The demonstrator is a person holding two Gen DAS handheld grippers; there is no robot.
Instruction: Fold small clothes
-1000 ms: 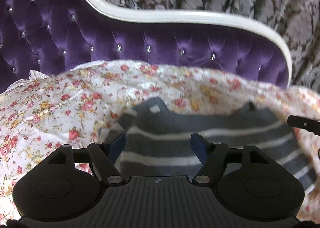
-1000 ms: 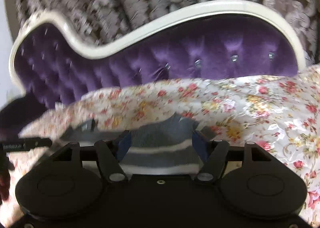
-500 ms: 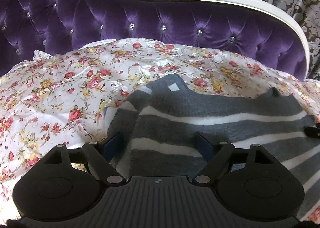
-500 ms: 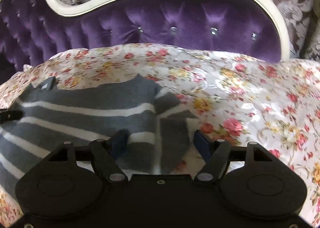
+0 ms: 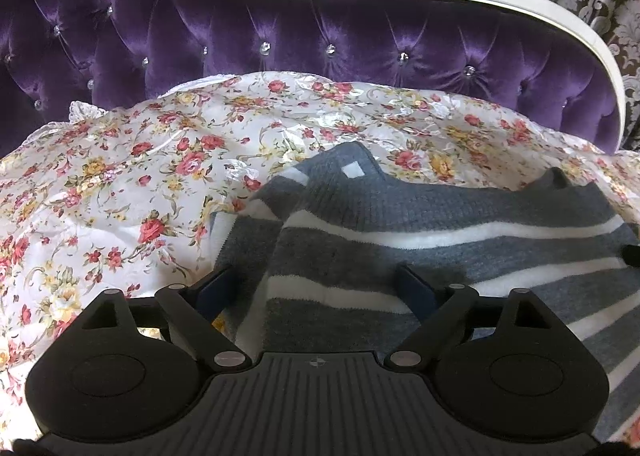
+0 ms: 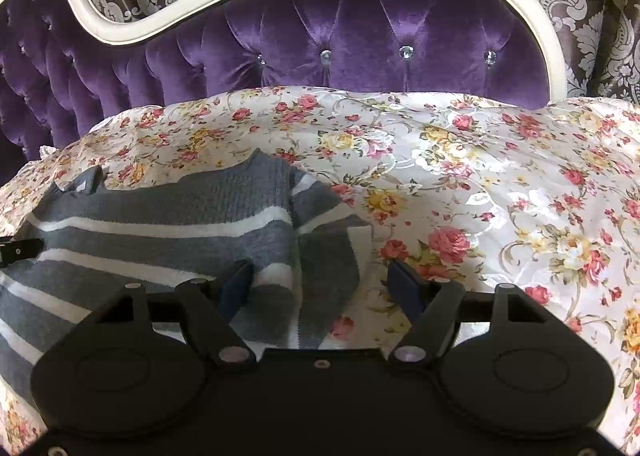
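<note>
Lying flat on floral bedspread [image 5: 152, 175]: one striped grey sweater [image 5: 420, 223]; two hand-held grippers, left hand-held gripper [image 5: 316, 288] and right hand-held gripper [image 6: 324, 284], both spread, gripping nothing.

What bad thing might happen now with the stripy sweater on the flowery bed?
The left gripper and right gripper are both open over the sweater, so it may slip loose when they close. One sleeve lies bunched at the side and could fold crooked. The flowery bedspread looks shiny and wrinkled, so the fingers might pinch it too.
</note>
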